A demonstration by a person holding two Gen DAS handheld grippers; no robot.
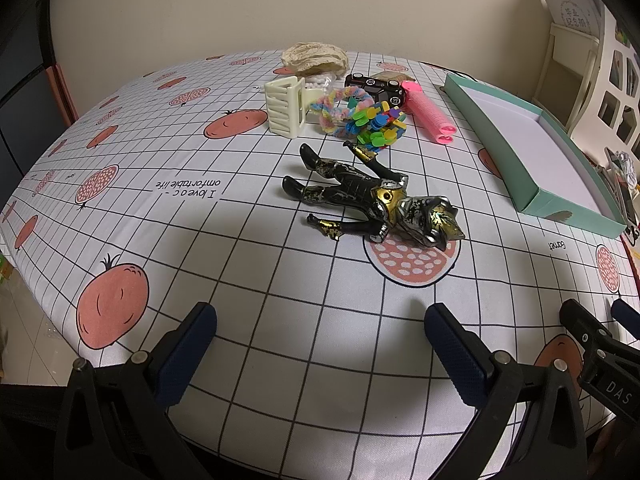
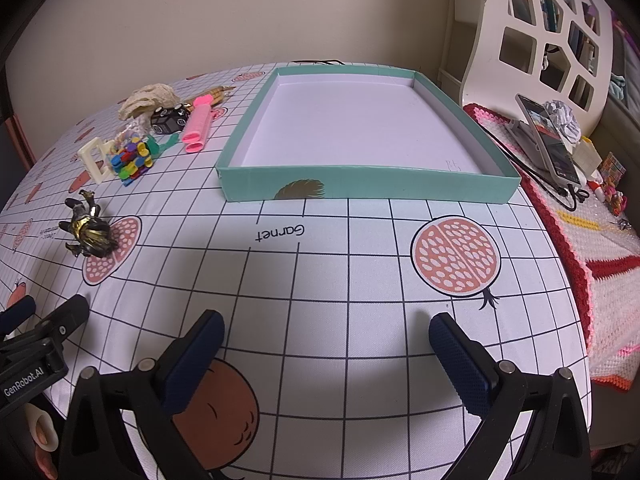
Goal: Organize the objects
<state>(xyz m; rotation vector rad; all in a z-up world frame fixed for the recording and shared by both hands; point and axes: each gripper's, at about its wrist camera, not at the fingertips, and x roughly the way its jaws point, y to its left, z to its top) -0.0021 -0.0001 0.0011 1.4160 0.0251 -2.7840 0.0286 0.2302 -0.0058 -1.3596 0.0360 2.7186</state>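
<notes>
Left wrist view: left gripper (image 1: 320, 332) hangs released, nothing between its fingers; black-and-gold toy figure (image 1: 372, 200) lies ahead on the tablecloth (image 1: 240, 280); right gripper (image 2: 326, 340) gapes before the teal box (image 2: 360, 182).

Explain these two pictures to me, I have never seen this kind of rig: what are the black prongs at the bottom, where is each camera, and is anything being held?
A person holds a two-finger gripper in each hand; each carries a fisheye camera looking along its fingers. The prongs are the left gripper and the right gripper, both wide open and holding nothing.

The left view faces a black and gold toy figure lying on the gridded tablecloth, with a cream hair claw, a colourful clip pile, a pink roller and a black toy car beyond. The right view faces an empty teal box.
</notes>
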